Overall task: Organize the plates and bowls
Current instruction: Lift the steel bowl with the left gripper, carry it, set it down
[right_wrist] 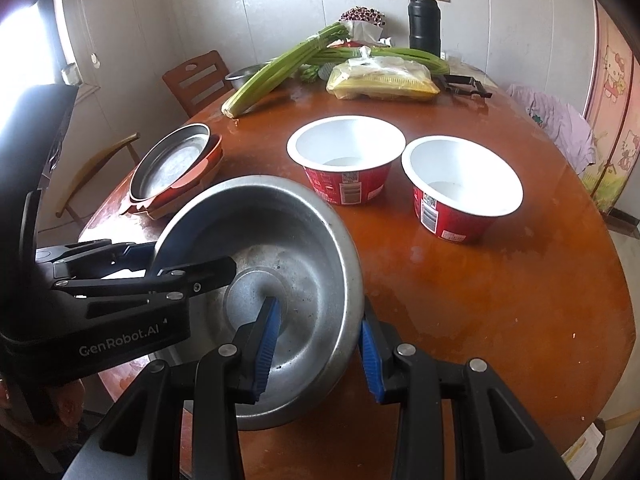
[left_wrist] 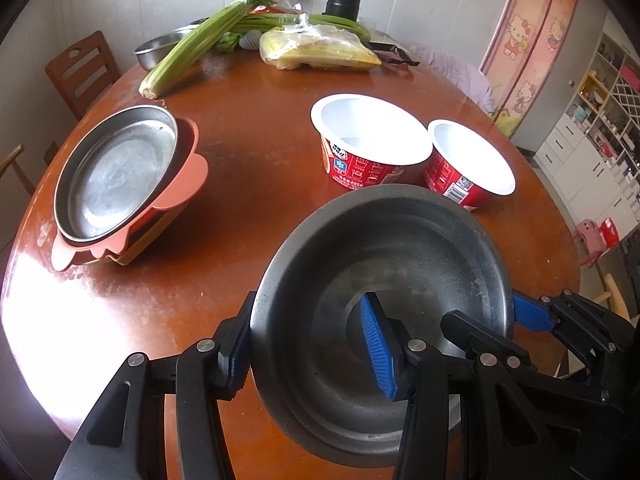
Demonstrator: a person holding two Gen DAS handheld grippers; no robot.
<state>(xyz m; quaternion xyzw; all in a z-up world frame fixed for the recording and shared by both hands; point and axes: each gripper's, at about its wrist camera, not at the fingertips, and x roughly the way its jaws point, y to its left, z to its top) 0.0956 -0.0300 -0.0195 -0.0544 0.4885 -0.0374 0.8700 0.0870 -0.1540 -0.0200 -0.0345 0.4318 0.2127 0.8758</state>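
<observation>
Both grippers, left gripper and right gripper, straddle opposite rims of the steel bowl near the table's front edge, jaws part-open; closure contact unclear, so grip evenly and lift level.

My left gripper sits low and near me, its jaws spread wide, one blue pad inside the bowl and the other finger outside the wall, not clearly pinching it. My right gripper comes in from the opposite side and also straddles the bowl's rim, one pad inside, one outside. Its jaws stand apart with a gap to the wall. Both point forward, angled slightly downward.
</observation>
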